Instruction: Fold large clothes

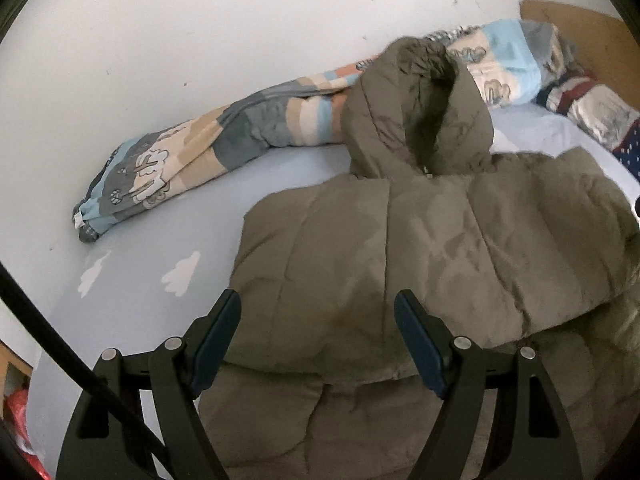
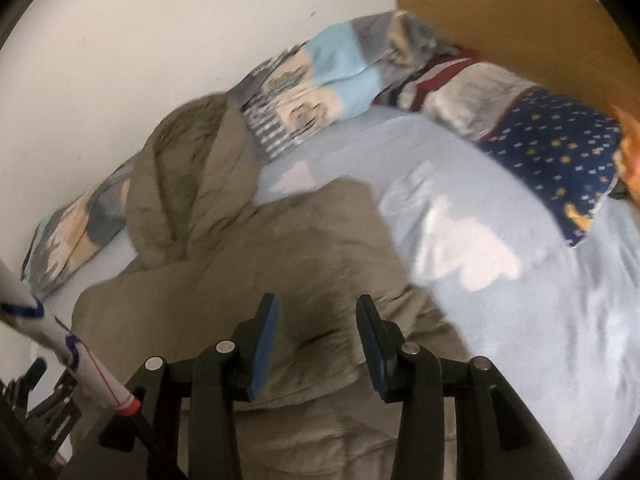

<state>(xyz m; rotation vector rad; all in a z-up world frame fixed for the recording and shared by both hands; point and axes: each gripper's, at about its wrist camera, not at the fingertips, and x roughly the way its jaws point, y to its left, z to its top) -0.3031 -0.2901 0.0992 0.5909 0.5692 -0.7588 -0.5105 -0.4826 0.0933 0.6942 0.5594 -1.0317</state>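
Folding looked partly done: the jacket [image 1: 420,248] lay on the bed [image 1: 168,248] with its sides seemingly turned in and its hood [image 1: 416,116] still raised toward the wall, both left tongs [image 1: 318,340] and right tongs [image 2: 316,344] spread apart, holding nothing.

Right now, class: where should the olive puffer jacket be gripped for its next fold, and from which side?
Grip the olive puffer jacket at its thin folded edge, coming from the near side with the left gripper. That edge lies flat; the hood is bulky.
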